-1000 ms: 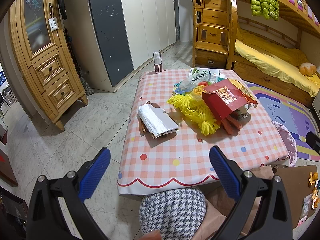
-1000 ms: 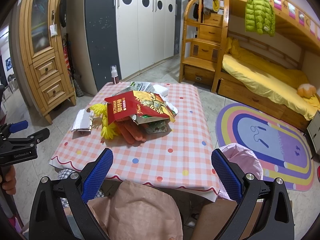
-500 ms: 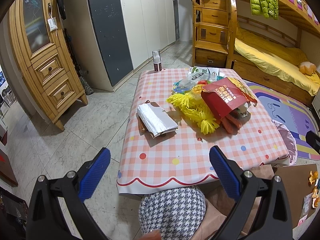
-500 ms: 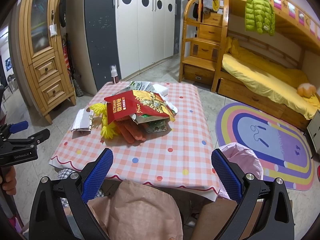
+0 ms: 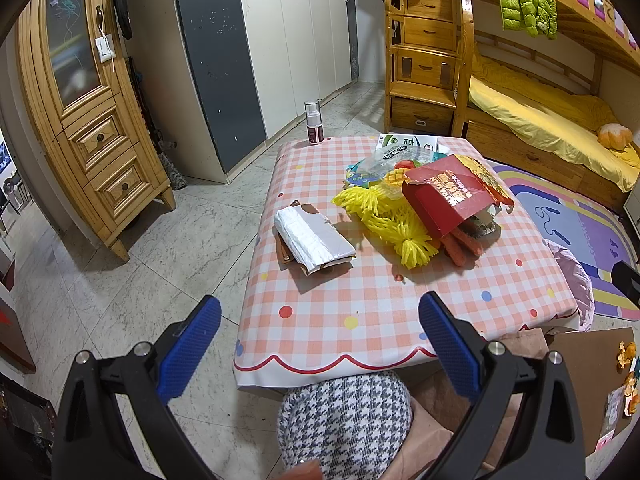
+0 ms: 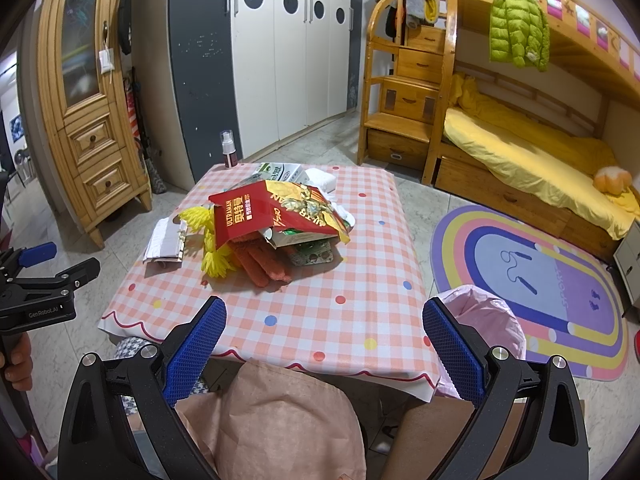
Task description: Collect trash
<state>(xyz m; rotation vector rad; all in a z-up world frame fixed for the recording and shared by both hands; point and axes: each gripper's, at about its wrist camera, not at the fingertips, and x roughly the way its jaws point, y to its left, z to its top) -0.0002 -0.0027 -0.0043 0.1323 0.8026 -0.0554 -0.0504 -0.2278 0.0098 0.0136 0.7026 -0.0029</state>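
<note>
"Change since a second ago? Hardly any. The left view has crept a touch closer to the table, and that's all."

"So nothing is collected yet?"

"That's my reading. The left gripper and right gripper both have their blue pads spread wide with nothing between them, as they did before, and both hang short of the table's near edge. The whole heap sits as it sat, so I'd say the task is at its very start."

"Where does the trash go?"

"Probably the pink-lined bin just beside the table's right corner, close to the right gripper."

"And the trash itself?"

"It's piled around the middle of the checked cloth. Biggest is the red snack bag, torn open and tented over the rest. Under it and to its left spreads a yellow tasselled bundle, limp and stringy. Apart from the pile, toward the left edge, lies a folded white packet on something brown. Orange-red fuzzy pieces poke out from beneath the red bag; I can't tell what they are. Behind, there's a green-and-white carton and some crumpled clear wrappers."

"Anything else?"

"A small spray bottle stands upright at the far left corner. It may not be trash."
</note>
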